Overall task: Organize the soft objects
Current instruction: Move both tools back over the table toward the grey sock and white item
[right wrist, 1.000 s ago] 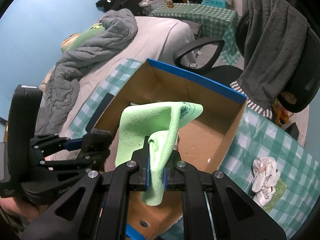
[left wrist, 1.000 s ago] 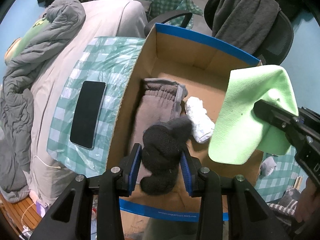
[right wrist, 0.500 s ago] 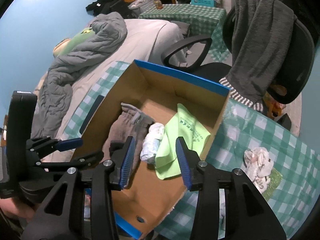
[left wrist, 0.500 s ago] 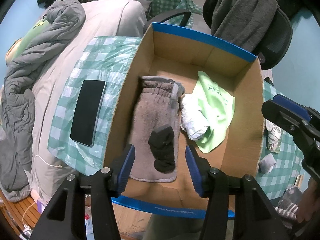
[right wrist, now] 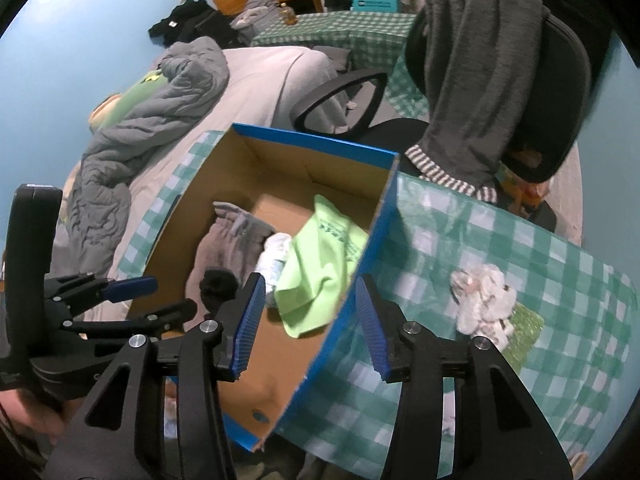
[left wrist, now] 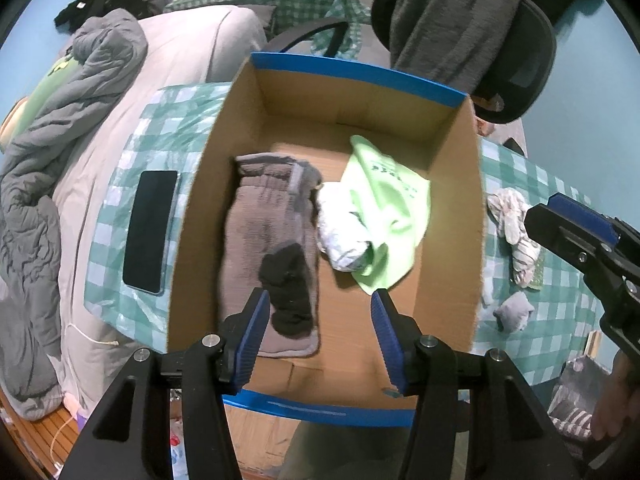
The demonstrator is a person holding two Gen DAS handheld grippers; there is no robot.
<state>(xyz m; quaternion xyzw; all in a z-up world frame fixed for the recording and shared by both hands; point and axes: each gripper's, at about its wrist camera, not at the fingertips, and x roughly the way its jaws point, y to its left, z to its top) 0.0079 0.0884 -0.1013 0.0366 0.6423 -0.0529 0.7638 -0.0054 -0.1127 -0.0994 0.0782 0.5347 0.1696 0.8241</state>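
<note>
Cardboard box (left wrist: pixel 452 216), blue-taped rim, open top, sits on the green-checked tablecloth (right wrist: pixel 532 264). Contents, left to right as seen from the left wrist view: a folded grey-brown cloth (left wrist: pixel 264 216) lying flat along the left wall; a black sock (left wrist: pixel 288 284) crumpled on top of its near end; a white bundle (left wrist: pixel 340 232) just beside the grey-brown cloth; a light green cloth (left wrist: pixel 388 208) with dark printed lettering, draped loosely and partly over the white bundle, its near corner on the box floor.

Outside the box, on the tablecloth to the right: a crumpled white-and-grey rag (right wrist: pixel 484 300) lying partly on a green patch, and a small grey balled item (left wrist: pixel 514 312) near the box wall. A black phone (left wrist: pixel 150 232) lies flat on the cloth to the left of the box.

Left gripper (left wrist: pixel 318 332): above the near edge of the box, fingers spread wide, nothing between the blue pads.

Right gripper (right wrist: pixel 310 322): above the box's right wall and near corner, fingers likewise wide apart, holding nothing.
</note>
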